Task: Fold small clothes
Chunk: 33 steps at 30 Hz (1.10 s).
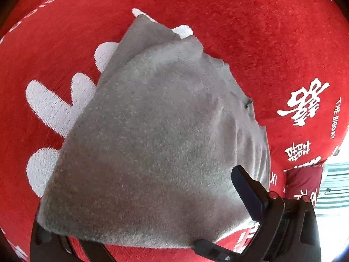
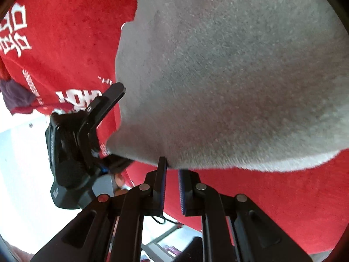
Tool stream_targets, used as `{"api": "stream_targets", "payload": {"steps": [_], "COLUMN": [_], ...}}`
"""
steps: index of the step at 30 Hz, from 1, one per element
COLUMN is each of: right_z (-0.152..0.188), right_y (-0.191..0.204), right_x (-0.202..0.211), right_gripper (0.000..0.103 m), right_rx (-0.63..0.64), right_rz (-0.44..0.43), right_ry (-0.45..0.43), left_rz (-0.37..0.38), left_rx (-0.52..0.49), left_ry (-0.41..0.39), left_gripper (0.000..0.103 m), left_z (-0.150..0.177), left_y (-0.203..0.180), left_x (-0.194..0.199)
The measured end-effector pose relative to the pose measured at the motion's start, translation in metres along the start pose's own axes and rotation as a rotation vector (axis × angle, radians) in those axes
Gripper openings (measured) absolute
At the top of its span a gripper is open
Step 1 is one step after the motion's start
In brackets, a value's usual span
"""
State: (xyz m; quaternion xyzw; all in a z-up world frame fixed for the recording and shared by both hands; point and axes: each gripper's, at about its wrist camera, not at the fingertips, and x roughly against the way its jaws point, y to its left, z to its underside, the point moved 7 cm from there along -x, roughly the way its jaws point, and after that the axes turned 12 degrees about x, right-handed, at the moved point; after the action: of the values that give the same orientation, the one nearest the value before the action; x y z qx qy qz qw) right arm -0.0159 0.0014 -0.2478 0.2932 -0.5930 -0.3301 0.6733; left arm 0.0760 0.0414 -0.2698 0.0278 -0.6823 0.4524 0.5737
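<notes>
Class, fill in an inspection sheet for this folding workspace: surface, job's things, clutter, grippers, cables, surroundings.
Surface: red plush cover with white lettering, spread out.
Job's things: one grey fleece cloth, loosely folded, its near edge seemingly lifted.
Clutter: dark purple fabric scrap at the cover's edge.
Grippers: right gripper has its jaws shut on the cloth's near hem; left gripper has its jaws open around the cloth's corner.
Cables: thin black cord looped beneath the right gripper.
Surroundings: bright pale floor; green-striped item, unclear.
</notes>
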Motion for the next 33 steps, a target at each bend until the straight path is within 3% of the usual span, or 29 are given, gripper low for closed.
{"api": "stream_targets", "payload": {"steps": [6,9,11,12,13,14,15,16,19,22,24,26,30,33], "right_z": [0.006,0.008,0.009,0.009,0.011,0.011,0.012,0.012,0.006,-0.012,-0.034,-0.057,-0.11,-0.141], "right_y": [0.002,-0.001,-0.001,0.002,0.001,0.001,0.002,0.003,0.005,0.01,0.014,0.02,0.047,0.073], "right_x": [0.023,0.035,0.039,0.038,0.04,0.042,0.045,0.047,0.059,0.07,0.08,0.086,0.081,0.057], "right_gripper": [0.015,0.015,0.015,0.015,0.015,0.015,0.015,0.015,0.015,0.015,0.029,0.086,0.089,0.089], "right_rx": [0.099,0.108,0.111,0.113,0.116,0.121,0.128,0.134,0.175,0.22,0.252,0.28,0.343,0.39], "right_rz": [0.073,0.08,0.084,0.085,0.086,0.089,0.096,0.1,0.148,0.22,0.275,0.329,0.342,0.318], "right_ry": [0.033,0.034,0.033,0.033,0.036,0.038,0.04,0.041,0.044,0.038,0.029,0.02,0.051,0.148], "left_rz": [0.059,0.052,-0.007,-0.028,-0.053,-0.093,-0.117,-0.154,-0.219,-0.329,-0.387,-0.42,-0.453,-0.465], "left_rx": [0.129,0.156,0.152,0.142,0.128,0.107,0.091,0.064,-0.052,-0.314,-0.485,-0.617,-0.79,-0.867], "left_ry": [0.045,0.047,0.026,0.017,0.007,-0.002,-0.005,-0.018,-0.067,-0.164,-0.224,-0.257,-0.298,-0.311], "left_gripper": [0.102,0.1,0.088,0.078,0.06,0.05,0.027,0.015,0.013,0.011,0.011,0.011,0.011,0.011], "left_z": [-0.011,-0.012,-0.011,-0.01,-0.01,-0.009,-0.009,-0.01,-0.008,0.001,0.012,0.022,0.032,0.037], "left_y": [0.011,0.013,0.014,0.015,0.016,0.017,0.019,0.022,0.016,-0.011,-0.029,-0.042,-0.057,-0.059], "left_x": [0.002,0.004,0.006,0.008,0.01,0.011,0.012,0.013,0.019,0.025,0.026,0.026,0.027,0.026]}}
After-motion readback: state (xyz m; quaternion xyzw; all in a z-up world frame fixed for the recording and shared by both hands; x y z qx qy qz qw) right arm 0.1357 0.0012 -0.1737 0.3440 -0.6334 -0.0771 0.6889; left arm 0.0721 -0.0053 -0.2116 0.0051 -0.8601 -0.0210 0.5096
